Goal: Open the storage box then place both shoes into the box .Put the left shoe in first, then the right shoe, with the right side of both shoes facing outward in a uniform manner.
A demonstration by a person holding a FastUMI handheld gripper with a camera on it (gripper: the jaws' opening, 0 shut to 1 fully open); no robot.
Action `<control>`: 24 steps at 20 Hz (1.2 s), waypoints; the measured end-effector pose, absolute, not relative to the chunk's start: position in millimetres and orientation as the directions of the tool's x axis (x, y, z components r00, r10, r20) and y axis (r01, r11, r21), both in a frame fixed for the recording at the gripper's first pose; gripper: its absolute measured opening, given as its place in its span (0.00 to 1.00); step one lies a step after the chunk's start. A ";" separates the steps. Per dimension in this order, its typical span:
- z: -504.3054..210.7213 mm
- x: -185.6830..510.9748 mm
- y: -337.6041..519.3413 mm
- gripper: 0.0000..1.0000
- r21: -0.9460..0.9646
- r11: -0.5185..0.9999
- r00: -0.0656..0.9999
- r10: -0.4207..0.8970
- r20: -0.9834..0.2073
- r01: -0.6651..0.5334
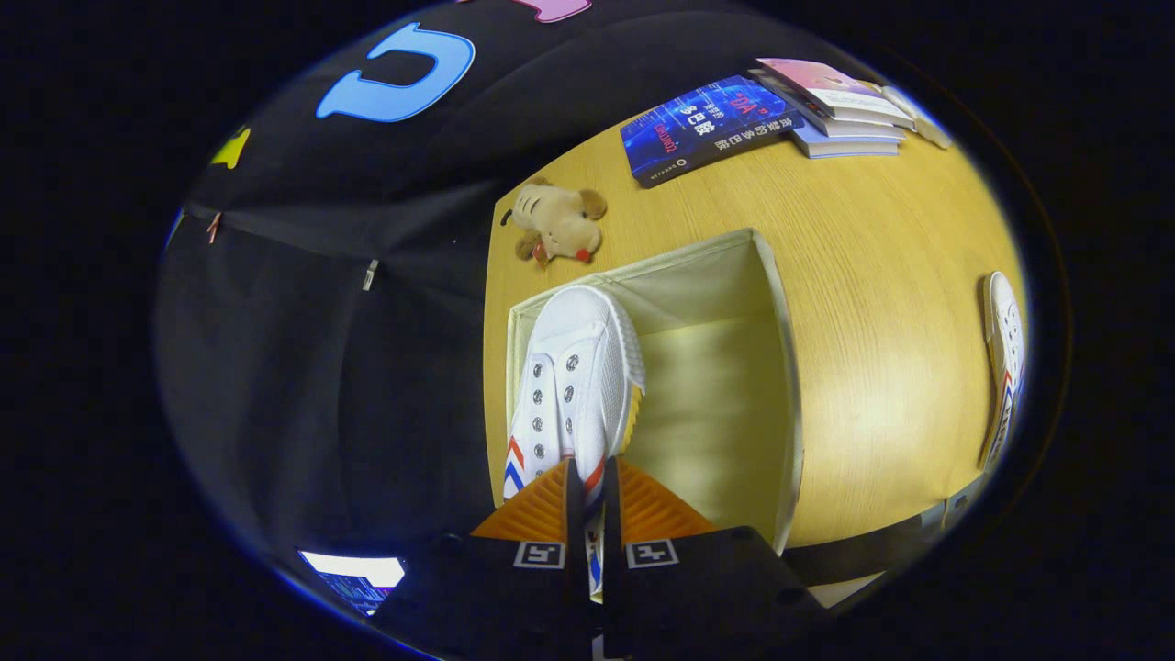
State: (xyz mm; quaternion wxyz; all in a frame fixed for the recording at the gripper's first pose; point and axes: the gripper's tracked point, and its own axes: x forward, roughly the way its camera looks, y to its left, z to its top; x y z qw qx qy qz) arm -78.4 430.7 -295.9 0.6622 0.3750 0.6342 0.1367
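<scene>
My gripper (587, 482) is shut on the rim of a white canvas shoe (574, 367) with red and blue stripes on its side. The shoe hangs toe-first over the open cream storage box (785, 367), above the box's left part, close to its left wall. The box's inside floor beside the shoe is bare. A second white shoe (1003, 358) with the same stripes lies on the wooden table (881, 275) far to the right of the box.
A small plush dog (558, 223) lies on the table just beyond the box's far-left corner. A blue book (707, 128) and a stack of books (840, 106) sit at the far end of the table.
</scene>
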 end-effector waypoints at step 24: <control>-267.8 -74.9 440.1 0.98 0.776 0.582 0.195 0.755 -0.627 0.243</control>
